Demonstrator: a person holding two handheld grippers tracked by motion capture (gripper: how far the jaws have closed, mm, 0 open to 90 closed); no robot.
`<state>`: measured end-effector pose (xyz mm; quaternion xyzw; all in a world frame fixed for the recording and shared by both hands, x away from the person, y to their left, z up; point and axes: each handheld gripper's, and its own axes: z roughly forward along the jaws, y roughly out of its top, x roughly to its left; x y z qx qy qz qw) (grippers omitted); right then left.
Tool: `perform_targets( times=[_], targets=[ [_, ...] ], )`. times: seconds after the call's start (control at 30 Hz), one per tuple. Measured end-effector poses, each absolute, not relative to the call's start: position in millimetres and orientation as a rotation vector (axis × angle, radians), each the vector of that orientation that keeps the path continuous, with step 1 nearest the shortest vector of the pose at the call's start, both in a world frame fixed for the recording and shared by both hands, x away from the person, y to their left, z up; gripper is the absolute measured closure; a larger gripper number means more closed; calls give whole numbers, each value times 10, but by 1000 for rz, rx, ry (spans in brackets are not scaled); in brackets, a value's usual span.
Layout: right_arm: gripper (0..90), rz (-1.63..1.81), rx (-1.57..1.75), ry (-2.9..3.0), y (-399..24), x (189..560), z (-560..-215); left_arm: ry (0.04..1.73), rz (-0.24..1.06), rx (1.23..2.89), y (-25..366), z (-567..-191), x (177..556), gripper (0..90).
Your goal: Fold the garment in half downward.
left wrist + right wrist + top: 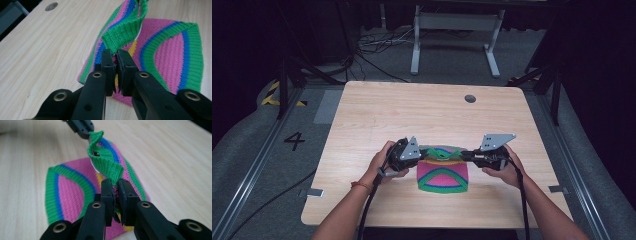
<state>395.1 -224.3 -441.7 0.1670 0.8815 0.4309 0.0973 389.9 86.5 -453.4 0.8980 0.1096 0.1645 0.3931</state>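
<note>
A striped knitted cloth (443, 175) in pink, green, blue and yellow lies folded on the wooden table (377, 112), near its front edge. My left gripper (423, 153) is shut on the cloth's far left corner, and my right gripper (462, 155) is shut on its far right corner. Between them the green ribbed hem (442, 153) is lifted off the lower layer. In the left gripper view the jaws pinch the knit (122, 37) at the green hem. The right gripper view shows its jaws clamped on the hem (106, 166), with the left gripper (88, 135) at the hem's other end.
A round cable hole (470, 98) sits near the table's far edge. Beyond the table stands a white metal frame (454, 30) with cables on the grey floor. Black cables trail from both grippers over the table's front edge.
</note>
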Motion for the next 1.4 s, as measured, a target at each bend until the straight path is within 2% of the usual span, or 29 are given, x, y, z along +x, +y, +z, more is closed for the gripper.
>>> perform_targets(
  times=[0.3,0.77,0.8,0.93,1.1,1.17,1.27,1.33,1.4],
  targets=[
    [830,1237,408,2698,-2223,3751,-4512,176,435,2346,838,-4593,3665,847],
    [836,1197,342,2768,-2290,3517,-4640,72,376,2448,806,-4722,3378,827],
    [816,1218,361,2755,-2291,3490,-4648,68,368,2456,806,-4734,3366,796],
    [781,1221,351,2757,-2246,3443,-4671,61,344,2472,811,-4789,3322,764],
    [641,1193,326,2754,-2108,3383,-4727,162,284,2433,837,-4855,3328,511],
    [627,1193,344,2741,-2078,3392,-4743,213,262,2375,891,-4834,3329,466],
    [626,1168,347,2754,-2041,3405,-4790,239,228,2314,926,-4805,3316,495],
    [650,1157,342,2773,-2027,3403,-4813,195,200,2330,896,-4821,3292,634],
    [662,1140,341,2778,-2018,3400,-4830,186,187,2347,869,-4840,3287,700]
  ],
)
